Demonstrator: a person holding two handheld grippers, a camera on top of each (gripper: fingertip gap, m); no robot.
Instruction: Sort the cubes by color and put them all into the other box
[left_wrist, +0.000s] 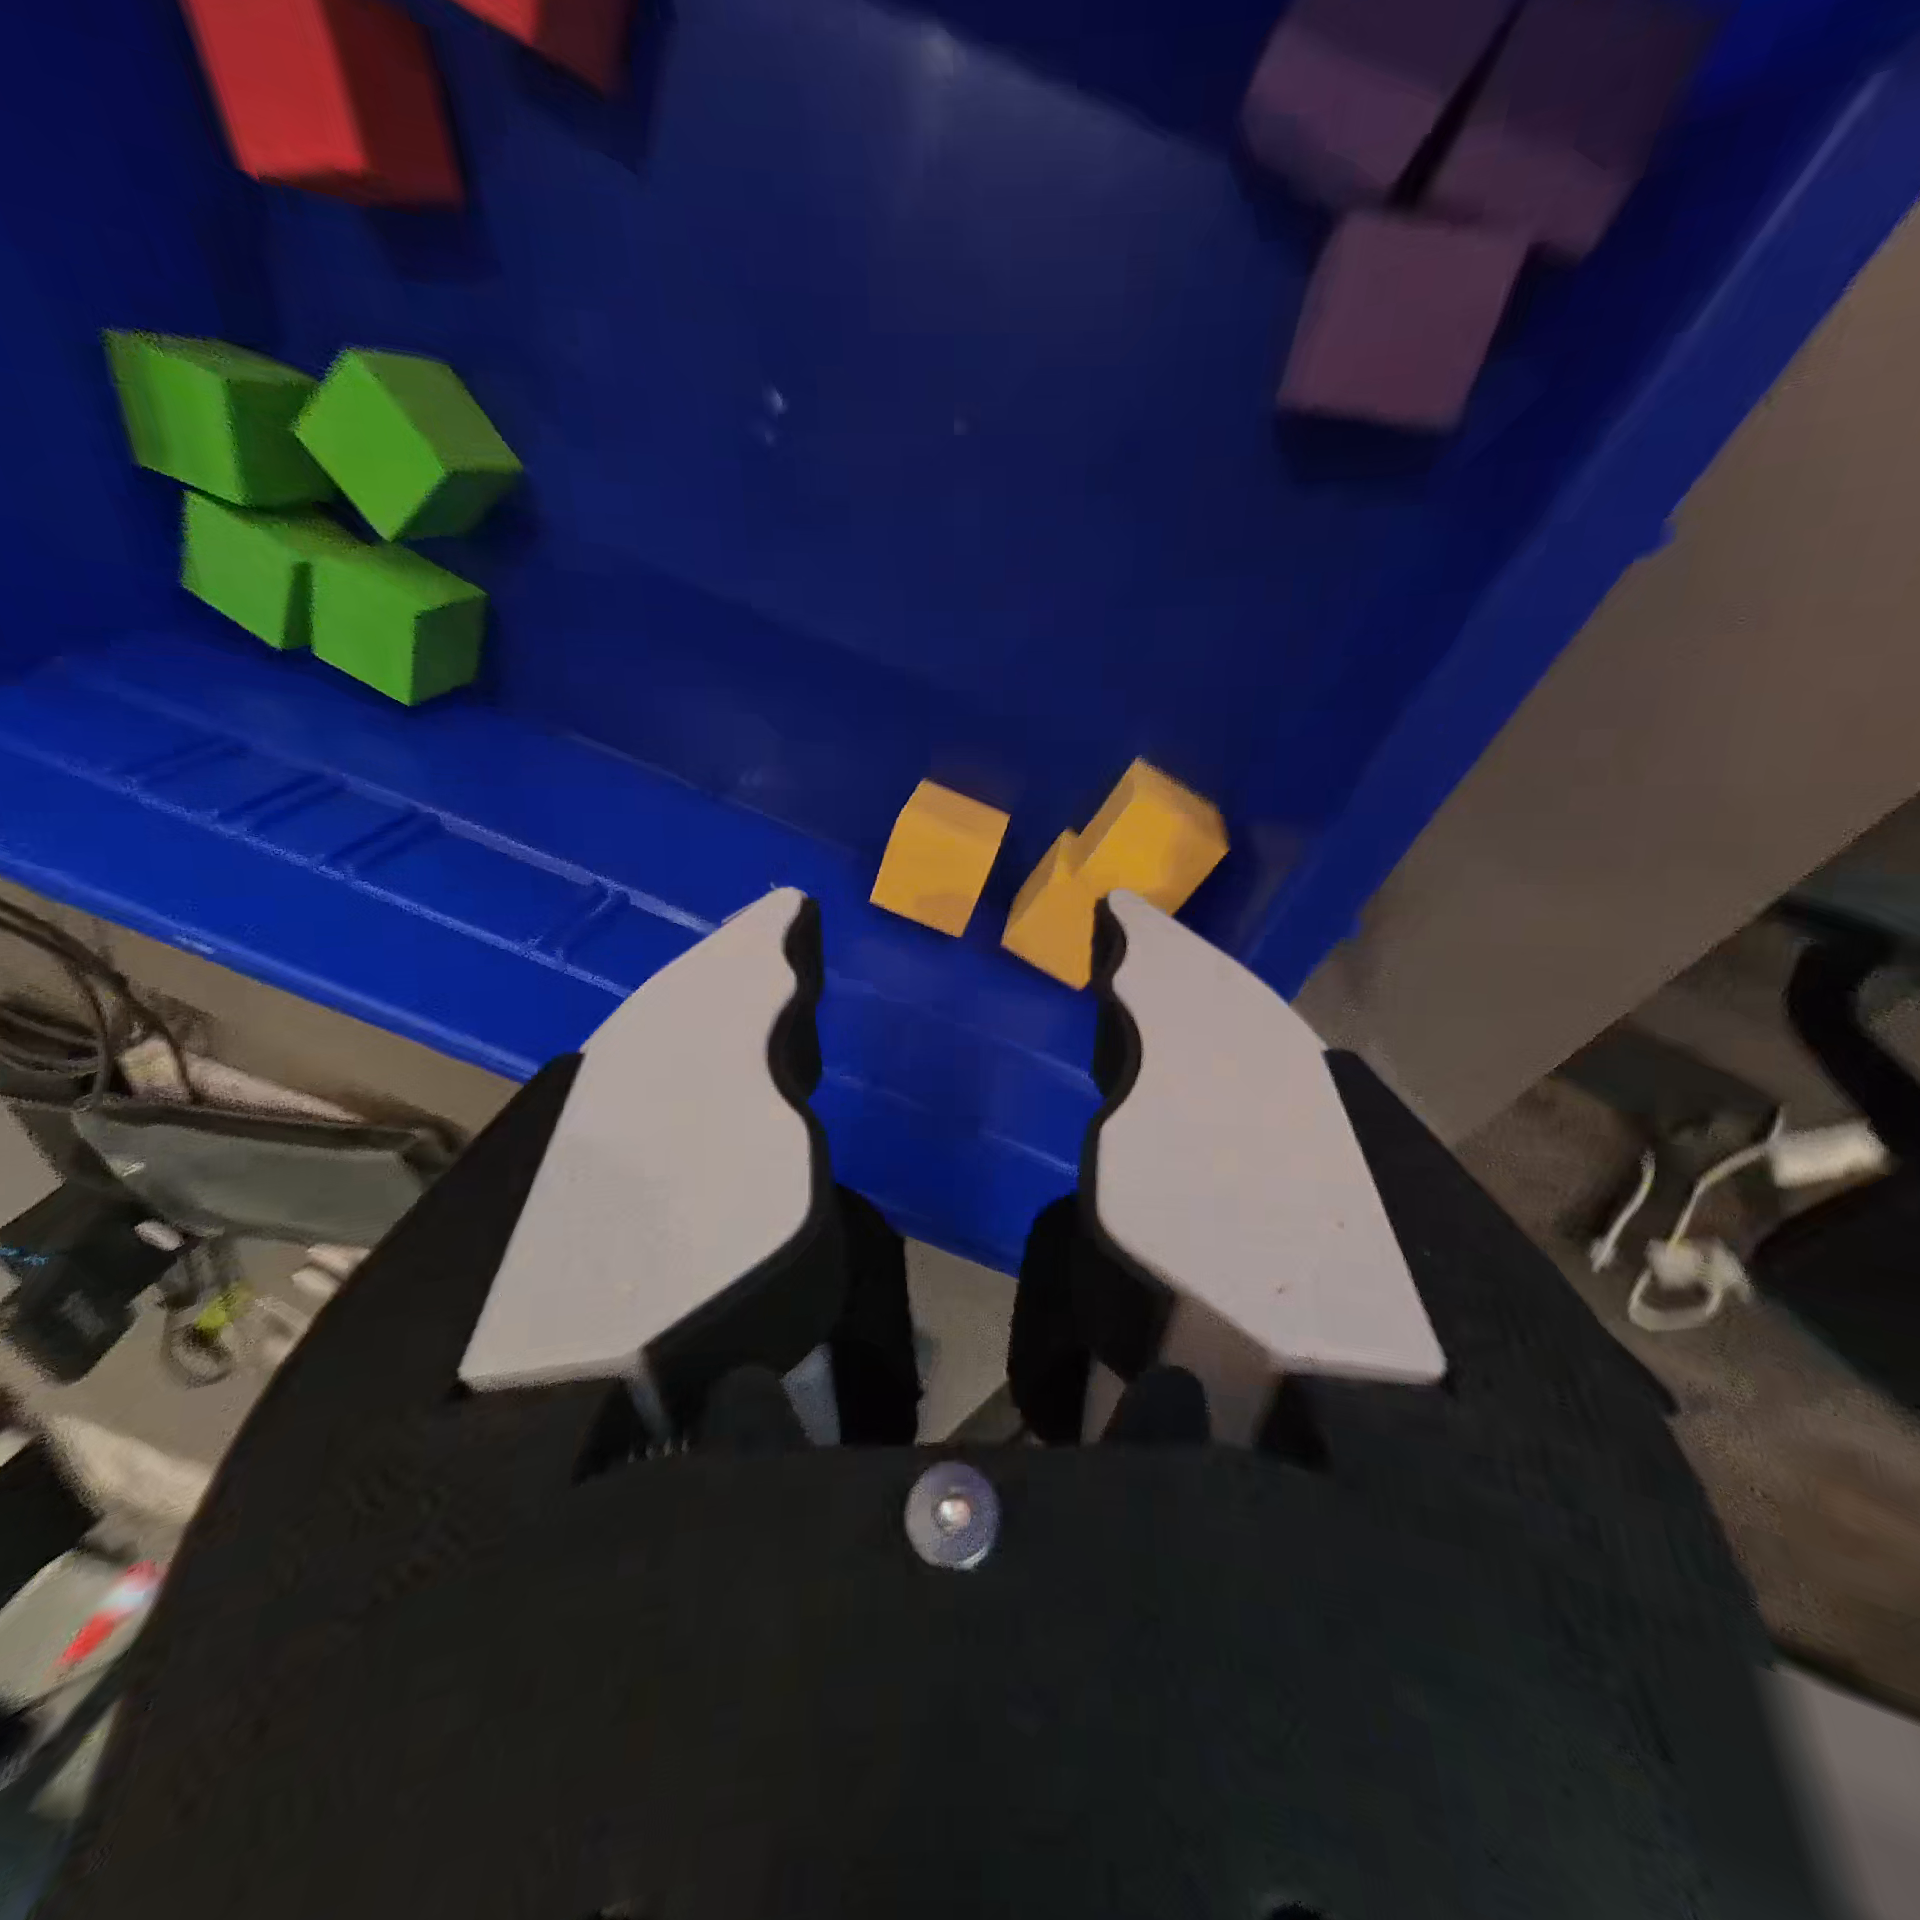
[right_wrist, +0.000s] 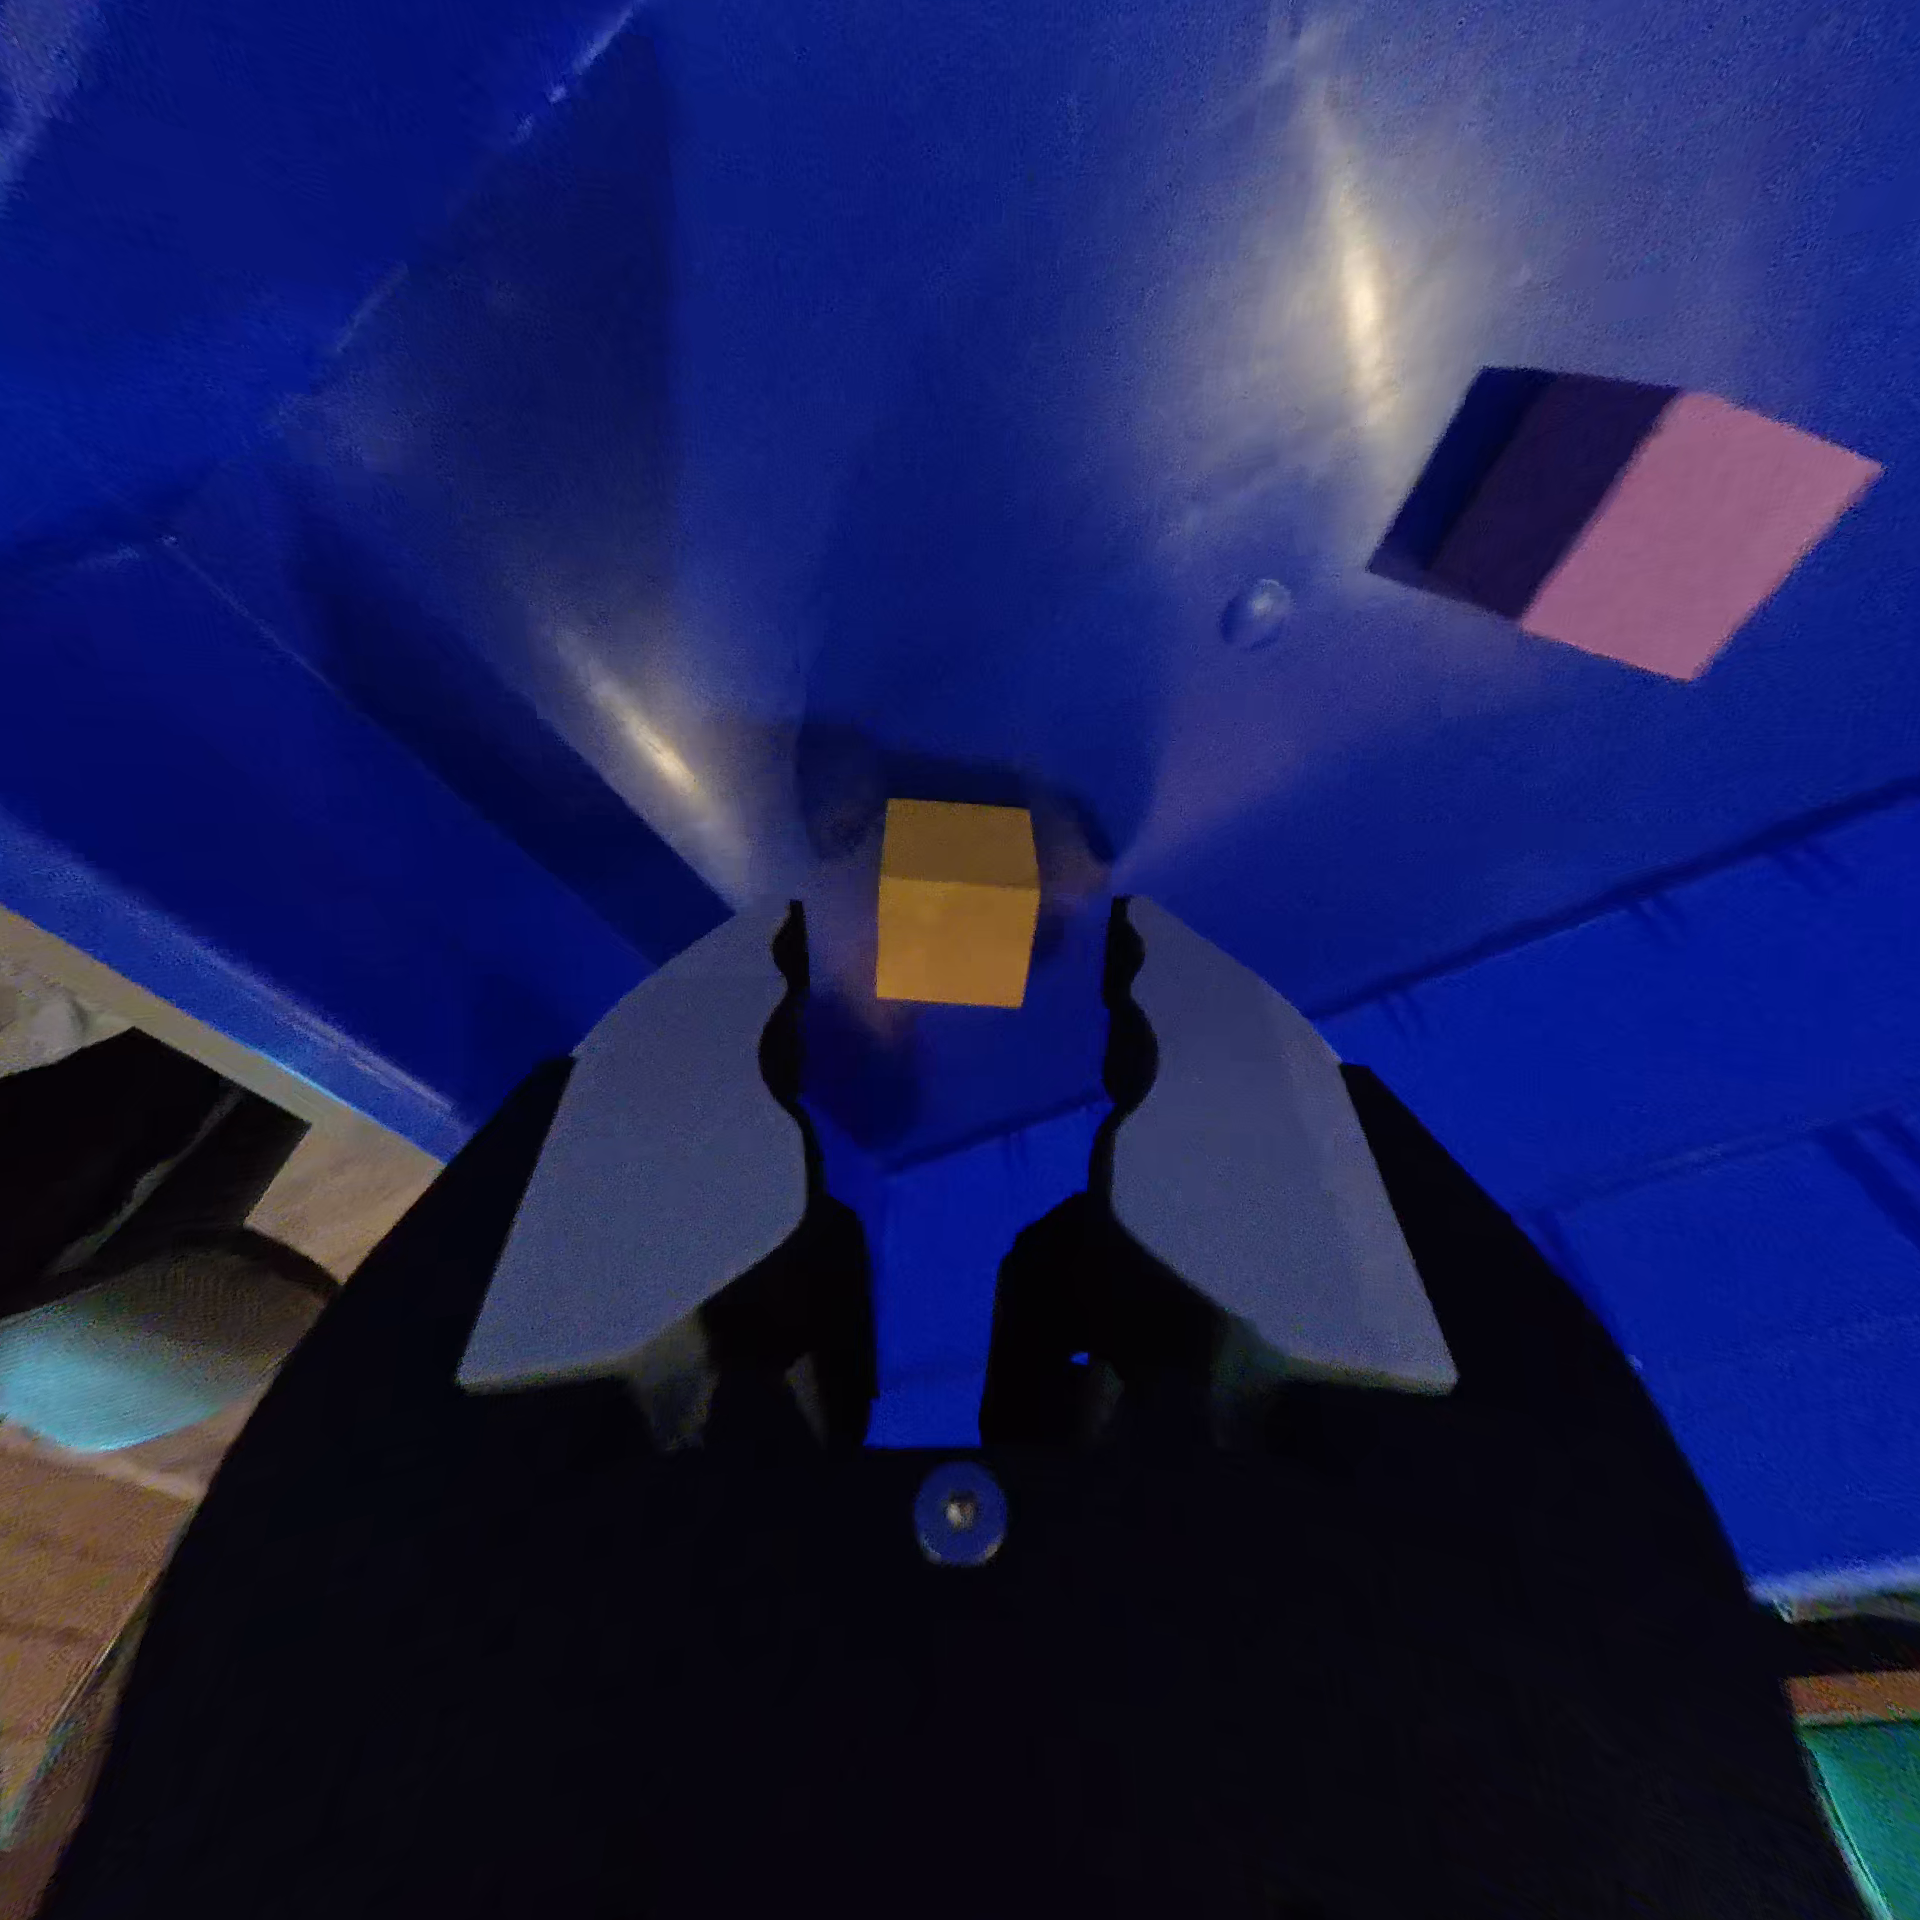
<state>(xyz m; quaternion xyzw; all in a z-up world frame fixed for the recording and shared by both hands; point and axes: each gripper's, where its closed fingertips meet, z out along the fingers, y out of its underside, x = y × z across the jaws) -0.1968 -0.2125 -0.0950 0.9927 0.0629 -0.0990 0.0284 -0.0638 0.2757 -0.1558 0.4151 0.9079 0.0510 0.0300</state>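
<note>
Blocks, green (left_wrist: 312, 509), yellow (left_wrist: 940, 873), purple (left_wrist: 1403, 312), lie in blue bin (left_wrist: 416, 852); both tongs (left_wrist: 951, 914) (right_wrist: 951, 914) gape empty.

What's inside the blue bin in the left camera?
The blue bin holds green blocks, yellow blocks, purple blocks and red blocks. The left gripper covers part of one yellow block.

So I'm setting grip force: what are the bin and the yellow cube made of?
Bin: looks like hard moulded plastic, glossy; it shows bright glare streaks. Yellow cube: matt, no glare, crisp edges; painted wood or dense foam, can't tell which.
</note>
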